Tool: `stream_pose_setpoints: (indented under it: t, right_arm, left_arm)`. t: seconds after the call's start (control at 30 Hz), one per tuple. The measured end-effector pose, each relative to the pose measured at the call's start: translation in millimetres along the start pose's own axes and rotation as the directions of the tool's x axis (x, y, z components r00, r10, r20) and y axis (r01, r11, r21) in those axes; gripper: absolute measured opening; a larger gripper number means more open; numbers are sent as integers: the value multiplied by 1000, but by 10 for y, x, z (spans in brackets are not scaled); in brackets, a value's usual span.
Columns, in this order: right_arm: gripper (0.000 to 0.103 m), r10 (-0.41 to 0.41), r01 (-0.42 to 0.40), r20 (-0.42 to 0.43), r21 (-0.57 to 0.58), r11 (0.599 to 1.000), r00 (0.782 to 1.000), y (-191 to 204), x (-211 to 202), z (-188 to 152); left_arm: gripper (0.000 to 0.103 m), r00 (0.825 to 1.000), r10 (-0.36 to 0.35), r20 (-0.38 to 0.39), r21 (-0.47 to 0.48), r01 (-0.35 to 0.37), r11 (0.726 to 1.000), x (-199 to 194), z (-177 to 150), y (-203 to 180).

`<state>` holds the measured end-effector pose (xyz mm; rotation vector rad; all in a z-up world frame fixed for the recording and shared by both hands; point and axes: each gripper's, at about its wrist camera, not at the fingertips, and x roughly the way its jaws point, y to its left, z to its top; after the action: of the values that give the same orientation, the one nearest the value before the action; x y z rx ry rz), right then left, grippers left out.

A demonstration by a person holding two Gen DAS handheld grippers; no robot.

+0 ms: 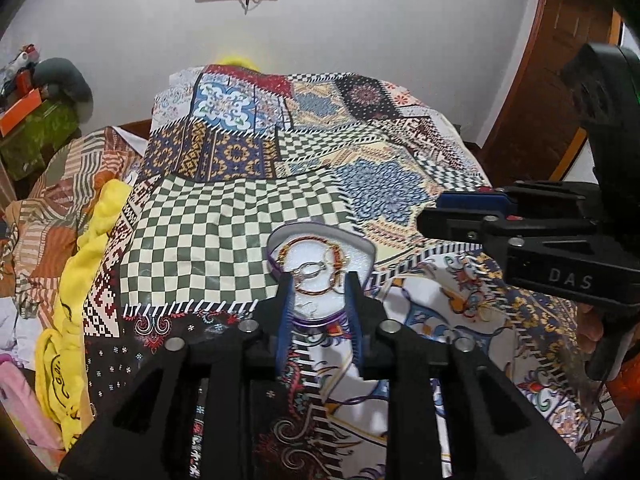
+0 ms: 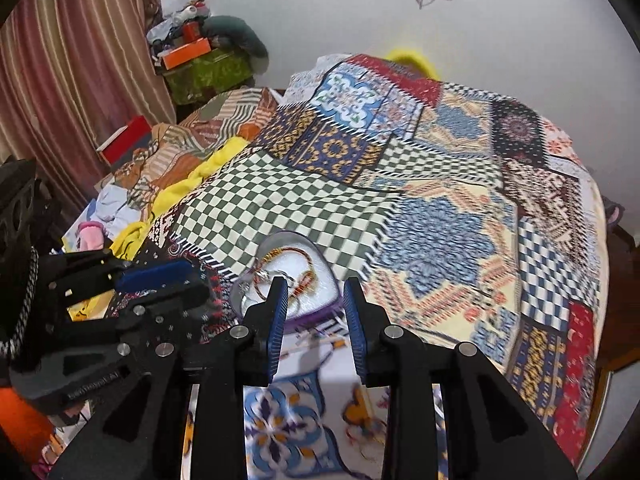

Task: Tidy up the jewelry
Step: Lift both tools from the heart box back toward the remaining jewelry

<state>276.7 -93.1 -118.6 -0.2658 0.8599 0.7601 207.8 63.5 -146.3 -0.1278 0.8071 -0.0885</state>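
A heart-shaped purple jewelry box (image 1: 362, 246) with a white lining lies open on the patterned bed cover. It holds red-and-gold bangles (image 1: 308, 246) and a silver piece (image 1: 310, 270). My left gripper (image 1: 319, 280) is open and empty, its tips over the box's near edge. The same box (image 2: 320, 268) with its bangles (image 2: 306, 276) shows in the right wrist view, just ahead of my right gripper (image 2: 315, 286), which is open and empty. The right gripper also shows in the left wrist view (image 1: 460, 212), and the left gripper in the right wrist view (image 2: 160, 276).
The patchwork bed cover (image 1: 224, 232) spans the bed. Yellow cloth (image 1: 84, 260) and striped bedding (image 1: 48, 200) lie along the left. A green box with clutter (image 2: 208, 68) stands by the wall, beside a curtain (image 2: 72, 80). A wooden door (image 1: 556, 80) is at the right.
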Motion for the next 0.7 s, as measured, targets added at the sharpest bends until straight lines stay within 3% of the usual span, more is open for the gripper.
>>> stream_pose_setpoints:
  t: [0.33, 0.43, 0.53, 0.7]
  right_arm:
    - [26, -67, 65, 33, 58, 996, 997, -347, -410, -296]
    - [27, -73, 71, 19, 81, 994, 997, -464, -456, -404]
    - [36, -71, 70, 2, 96, 993, 997, -542, -473, -537]
    - [37, -53, 56, -44, 87, 995, 998, -518, -359, -752]
  left_arm:
    - [31, 999, -47, -14, 52, 48, 997, -46, 23, -386]
    - [31, 997, -67, -37, 73, 70, 995, 9, -4, -522]
    - [31, 995, -83, -57, 92, 88, 992, 68, -45, -640]
    - [32, 989, -99, -106, 119, 111, 987, 190, -142, -782]
